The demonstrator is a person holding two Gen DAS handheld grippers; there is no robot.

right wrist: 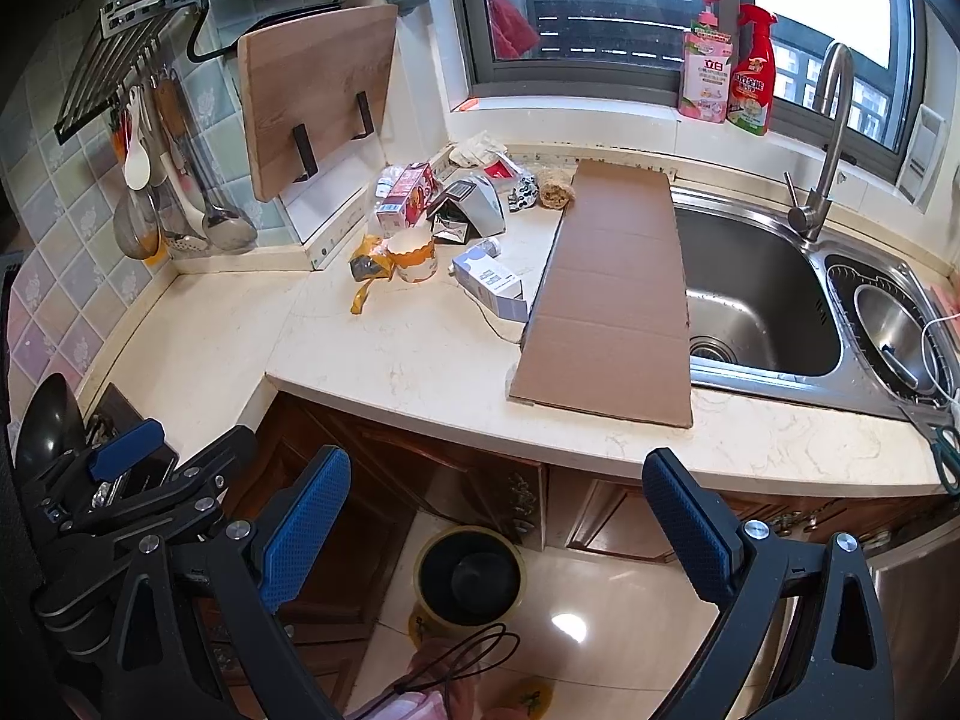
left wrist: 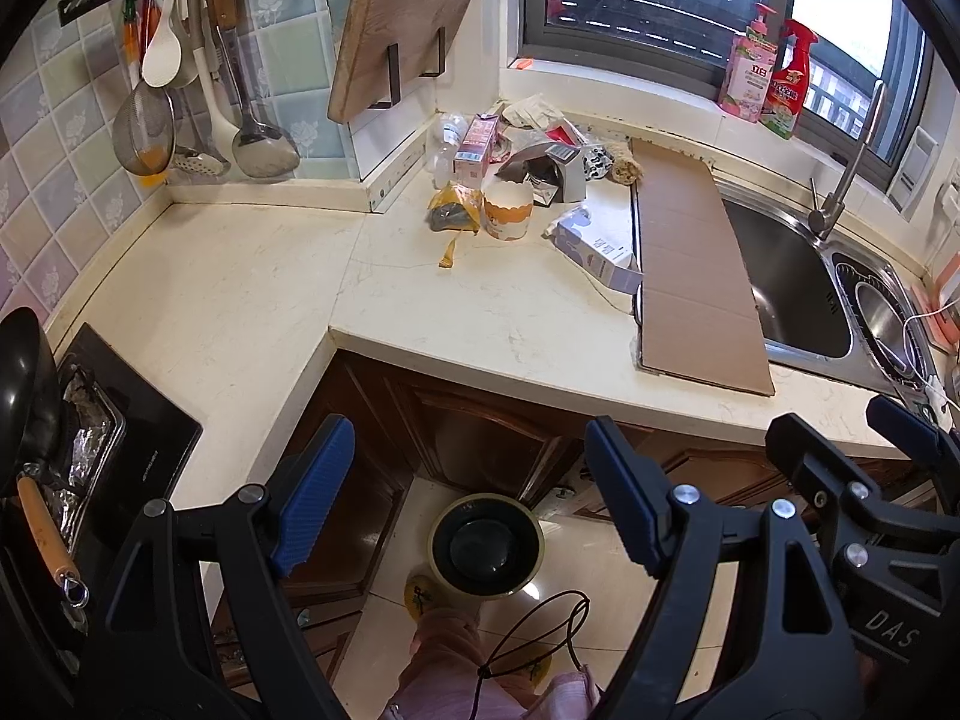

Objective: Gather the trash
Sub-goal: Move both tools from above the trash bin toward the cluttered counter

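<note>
The left gripper (left wrist: 468,498) hovered in front of the surface's (left wrist: 240,312) edge, its blue-padded fingers (left wrist: 312,492) spread wide and holding nothing. Beside it, the right gripper (right wrist: 495,522) hung the same way, fingers (right wrist: 306,525) far apart, touching nothing.

On the floor below, between both sets of fingers, stood a round bin (right wrist: 469,576) with a dark liner, in front of the brown cabinet doors (right wrist: 384,468).

Farther back, the trash lay heaped in the corner under the window. From the left: a crumpled yellow wrapper (right wrist: 372,264), a white and orange paper cup (right wrist: 414,255) upright just beside it, a pink carton (right wrist: 408,192) behind, a grey and black pack (right wrist: 474,210), and a pale blue carton (right wrist: 492,285) lying on its side. Next to that carton, a long flat cardboard sheet (right wrist: 612,288) reached over the edge of the steel sink (right wrist: 762,300).
</note>
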